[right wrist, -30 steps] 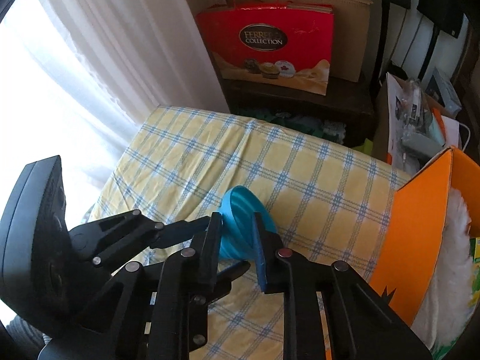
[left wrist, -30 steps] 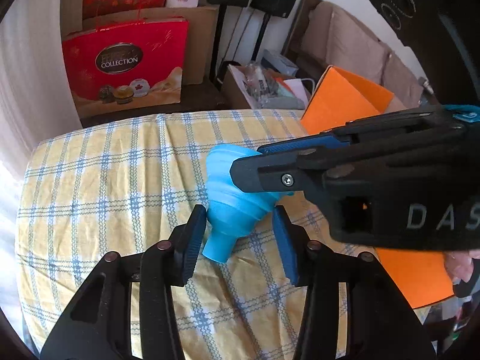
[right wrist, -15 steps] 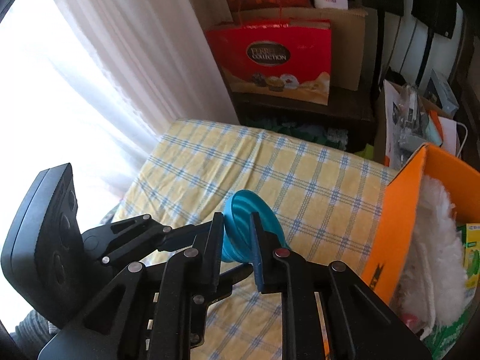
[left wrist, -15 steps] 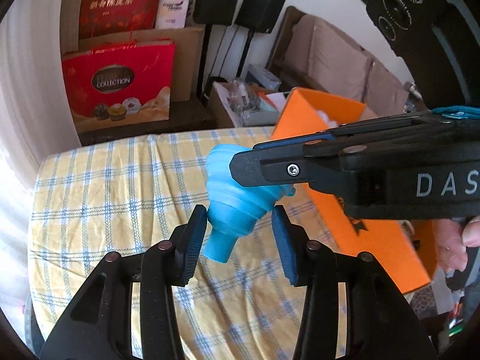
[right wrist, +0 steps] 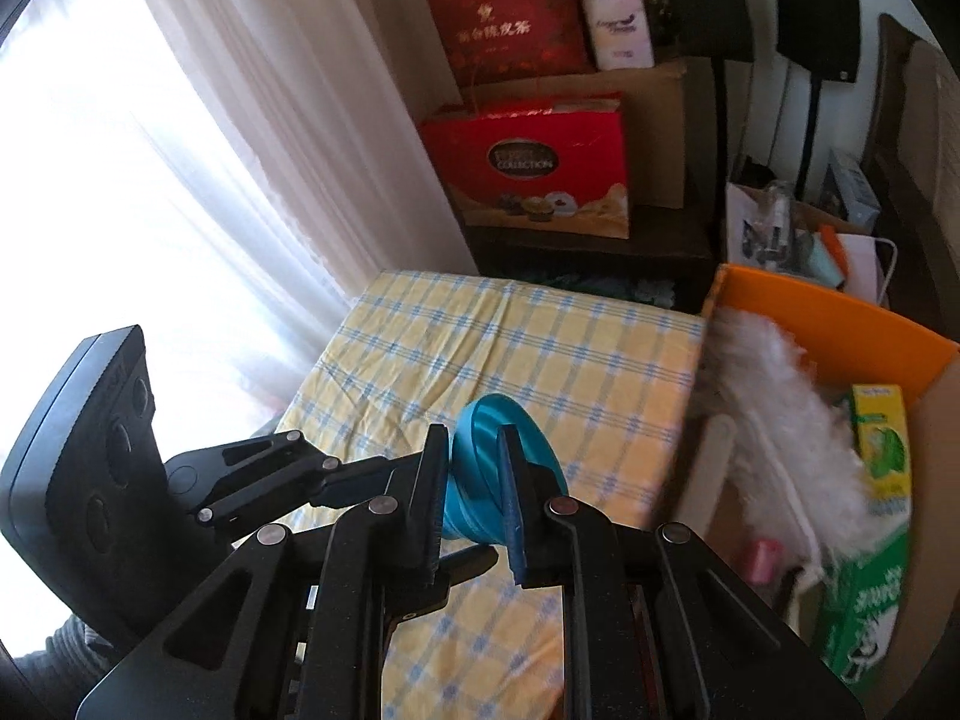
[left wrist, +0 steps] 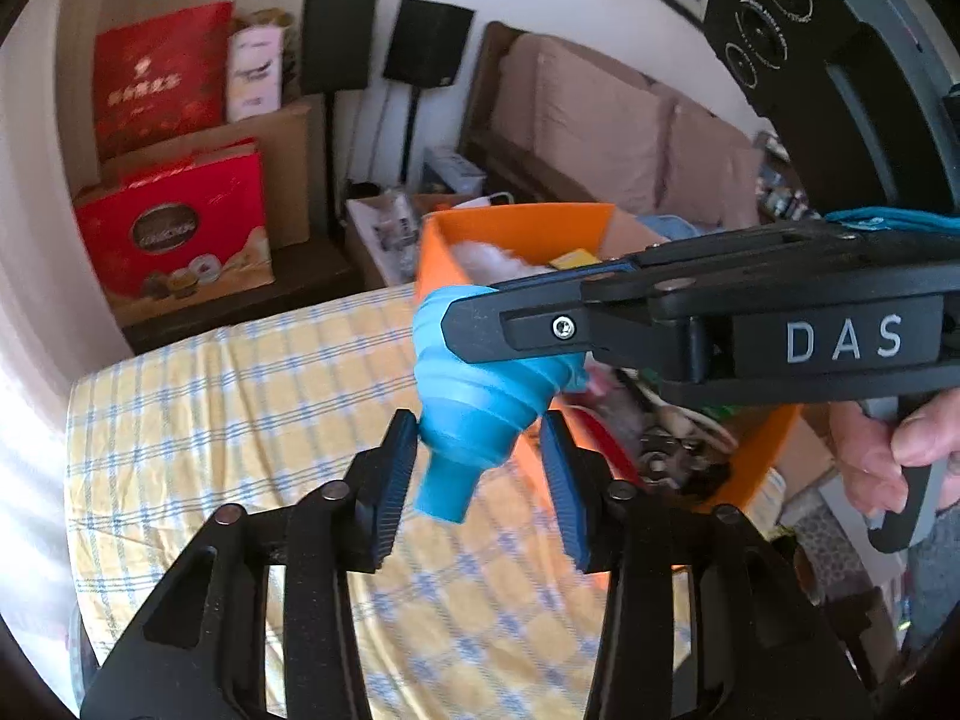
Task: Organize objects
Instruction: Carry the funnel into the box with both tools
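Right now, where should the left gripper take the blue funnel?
Grip the funnel at its narrow lower cone just above the spout, coming from below: the right gripper pinches the wide rim, and the left gripper fingers already straddle that neck, open.

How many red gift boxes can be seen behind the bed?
2. One red box stands low beside the curtain; the other red box sits higher, on the cardboard box. More may be hidden.
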### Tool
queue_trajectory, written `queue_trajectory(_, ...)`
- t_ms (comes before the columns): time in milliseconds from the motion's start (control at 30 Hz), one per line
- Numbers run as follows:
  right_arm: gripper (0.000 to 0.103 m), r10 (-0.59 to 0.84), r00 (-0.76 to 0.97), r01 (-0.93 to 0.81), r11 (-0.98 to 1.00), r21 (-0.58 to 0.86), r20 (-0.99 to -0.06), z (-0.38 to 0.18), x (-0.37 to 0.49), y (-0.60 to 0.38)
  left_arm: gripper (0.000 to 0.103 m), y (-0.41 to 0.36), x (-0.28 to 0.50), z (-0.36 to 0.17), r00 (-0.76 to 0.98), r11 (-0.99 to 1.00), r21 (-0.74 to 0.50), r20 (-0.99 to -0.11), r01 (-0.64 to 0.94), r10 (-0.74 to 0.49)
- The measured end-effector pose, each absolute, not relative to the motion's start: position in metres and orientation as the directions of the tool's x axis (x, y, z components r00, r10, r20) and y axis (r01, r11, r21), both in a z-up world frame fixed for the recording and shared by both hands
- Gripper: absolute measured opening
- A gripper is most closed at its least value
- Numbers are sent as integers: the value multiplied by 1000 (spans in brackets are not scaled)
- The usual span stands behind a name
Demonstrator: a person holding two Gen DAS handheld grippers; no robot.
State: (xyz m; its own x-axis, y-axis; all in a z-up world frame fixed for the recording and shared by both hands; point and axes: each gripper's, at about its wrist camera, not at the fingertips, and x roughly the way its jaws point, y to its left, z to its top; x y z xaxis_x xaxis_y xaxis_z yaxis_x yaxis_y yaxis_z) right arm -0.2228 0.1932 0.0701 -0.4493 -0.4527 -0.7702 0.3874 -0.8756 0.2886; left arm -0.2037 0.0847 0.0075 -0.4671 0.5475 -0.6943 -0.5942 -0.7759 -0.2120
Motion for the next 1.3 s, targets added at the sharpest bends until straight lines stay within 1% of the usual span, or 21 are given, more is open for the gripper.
queue_trajectory(367, 15, -420, -501, 319, -902, 290, -757, 89, -184, 256, 37, 142, -177, 17, -420, -710, -208, -683, -673, 598)
queue_trajectory(567, 15, -415, -519, 276, -909, 313, -747, 86, -169, 288, 37, 175, -162, 14, -385, -675, -184, -701, -715, 600)
queue_trajectory(767, 15, -405, -525, 210, -914, 347, -749, 72, -161, 324, 37, 206, -153, 3, -352, -649, -169, -726, -742, 591)
queue_trajectory(967, 15, -392, -527, 152, -917, 370, -754, 54, -162, 350, 37, 236, -153, -13, -331, -643, -136, -767, -754, 549)
queue_trajectory(1133, 14, -383, -530, 104, -915, 390, -756, 39, -165, 369, 37, 248, -158, -22, -336, -654, -112, -786, -748, 519)
queue_trajectory(1200, 14, -382, -529, 90, -913, 398, -758, 33, -168, 375, 38, 248, -161, -25, -327, -658, -124, -790, -743, 519)
queue_trajectory(1267, 14, -375, -523, 75, -915, 397, -766, 26, -172, 378, 43, 246, -162, -26, -330, -663, -124, -791, -738, 516)
queue_trajectory(1300, 14, -369, -521, 69, -917, 393, -770, 22, -174, 379, 44, 243, -162, -26, -332, -667, -126, -791, -735, 515)
